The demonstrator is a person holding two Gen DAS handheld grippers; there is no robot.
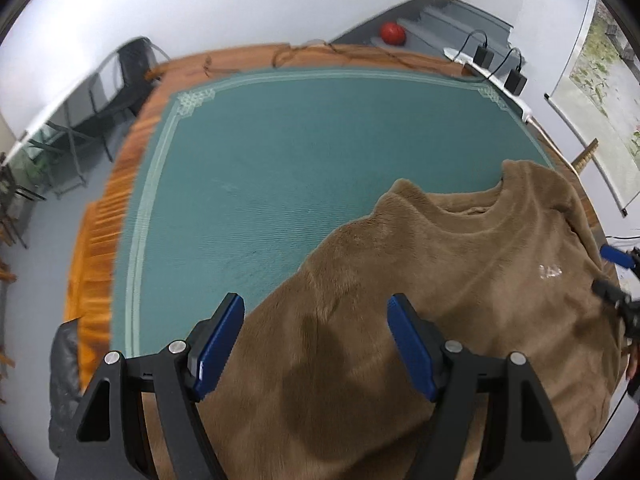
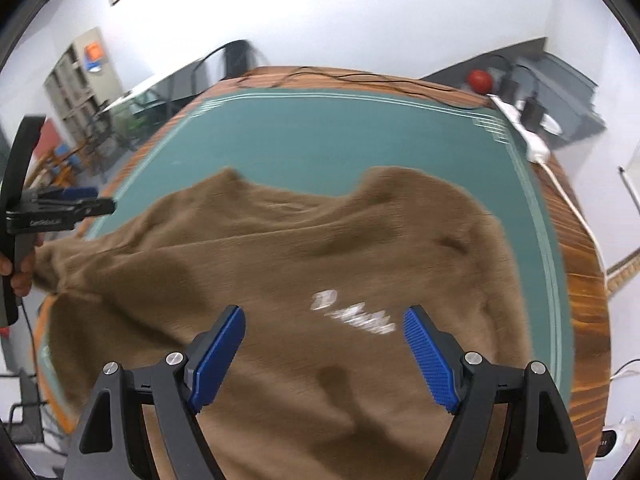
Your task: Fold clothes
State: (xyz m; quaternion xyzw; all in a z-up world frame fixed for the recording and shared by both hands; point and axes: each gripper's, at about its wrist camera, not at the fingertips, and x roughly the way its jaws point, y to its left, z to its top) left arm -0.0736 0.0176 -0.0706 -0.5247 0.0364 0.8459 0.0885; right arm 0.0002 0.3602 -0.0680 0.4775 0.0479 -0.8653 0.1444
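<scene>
Item one: we list a brown fleece sweatshirt point(image 1: 440, 280), lying front up on a green mat point(image 1: 280, 168) that covers a wooden table point(image 1: 96, 280). Its collar points toward the far side of the table; a white printed mark point(image 2: 352, 316) sits on the chest. The fabric is spread broadly, with soft ridges, and its near part runs over the table's near edge beneath both tools.

Item two: our left gripper point(image 1: 316, 312), blue pads spread wide, nothing pinched. It points steeply down. The sweatshirt's left portion lies below and between the jaws; the left pad hangs over the garment's edge where brown meets green, the right pad over the body. We cannot tell whether the tips touch the cloth.

Item three: our right gripper point(image 2: 324, 320), blue pads likewise spread wide and empty. The chest of the sweatshirt fills the gap below them, with the white mark just beyond the tips, nearer the right pad. The picture is blurred here, so contact cannot be judged.

Item four, surroundings: a white power strip point(image 2: 532, 140) with black adapters at the far right table edge, thin cables along the far edge, a red ball point(image 1: 393, 33) on the floor beyond, grey steps beside it.
</scene>
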